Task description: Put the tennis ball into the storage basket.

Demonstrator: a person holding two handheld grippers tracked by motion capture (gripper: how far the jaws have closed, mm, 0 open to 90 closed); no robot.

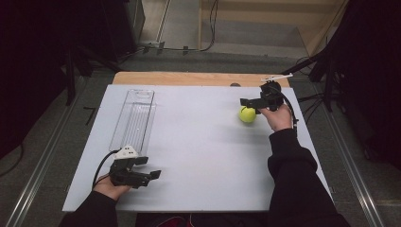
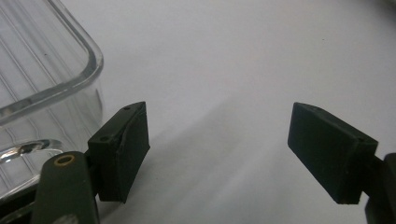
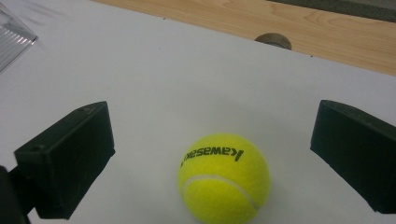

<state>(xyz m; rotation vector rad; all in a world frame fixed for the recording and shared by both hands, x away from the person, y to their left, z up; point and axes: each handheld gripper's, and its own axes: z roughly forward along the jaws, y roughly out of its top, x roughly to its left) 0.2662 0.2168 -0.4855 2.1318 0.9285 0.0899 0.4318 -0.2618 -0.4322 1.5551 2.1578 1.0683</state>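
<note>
Apparently pre-grasp: right gripper [image 3: 212, 154] jaws wide, straddling the tennis ball [image 3: 224, 177] untouched; next, close squarely; left gripper [image 2: 217, 154] idles open, empty, beside clear tray [image 2: 42, 84].

High view looks down on whole table [image 1: 198, 156]. Right gripper view close, faces far edge; both show tennis ball [image 1: 247, 114].

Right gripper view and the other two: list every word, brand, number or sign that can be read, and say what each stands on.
"kawasaki": black print on the yellow tennis ball, upside down in the right gripper view, between the open jaws of the right claw.
High view: the ball is too small for its print to be read.
Clear plastic tray, white table top: no text.
</note>
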